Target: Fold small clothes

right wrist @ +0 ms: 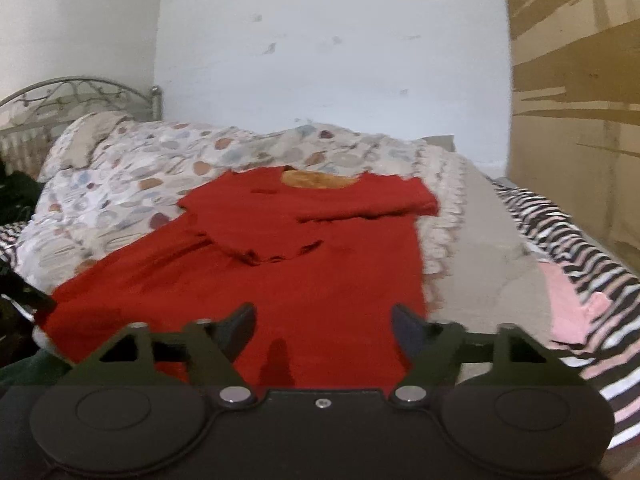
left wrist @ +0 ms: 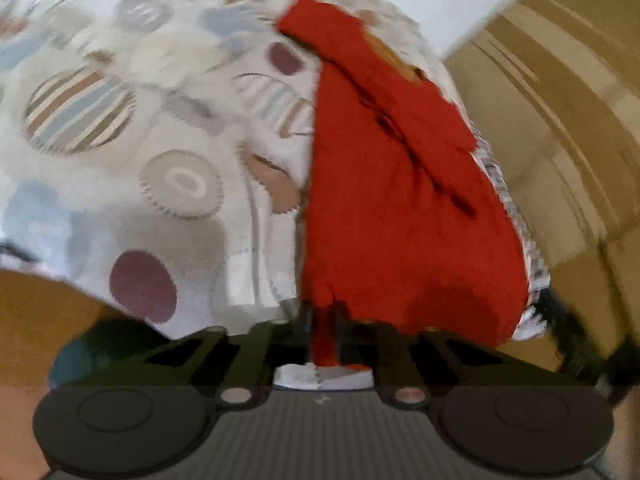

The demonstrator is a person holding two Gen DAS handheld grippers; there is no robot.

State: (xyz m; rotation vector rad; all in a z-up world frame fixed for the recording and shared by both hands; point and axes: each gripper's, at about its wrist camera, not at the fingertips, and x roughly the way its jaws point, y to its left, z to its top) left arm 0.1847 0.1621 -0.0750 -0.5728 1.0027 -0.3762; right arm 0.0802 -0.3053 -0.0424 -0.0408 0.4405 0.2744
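Observation:
A small red garment (right wrist: 280, 264) lies spread on the patterned bedcover (right wrist: 132, 184), both sleeves folded in over its body, an orange lining at the neck. My right gripper (right wrist: 323, 326) is open, its fingers hovering just above the garment's near hem. In the left wrist view the red garment (left wrist: 400, 200) runs away from me along the cover's right edge. My left gripper (left wrist: 324, 336) is shut on a corner of the garment's hem, red cloth pinched between the fingers.
The bedcover with circle patterns (left wrist: 140, 140) covers the bed. A wooden wardrobe (right wrist: 576, 100) stands at the right. A zebra-striped sheet with a pink cloth (right wrist: 576, 276) lies right of the cover. A metal headboard (right wrist: 72, 92) is at far left, a white wall (right wrist: 320, 48) behind.

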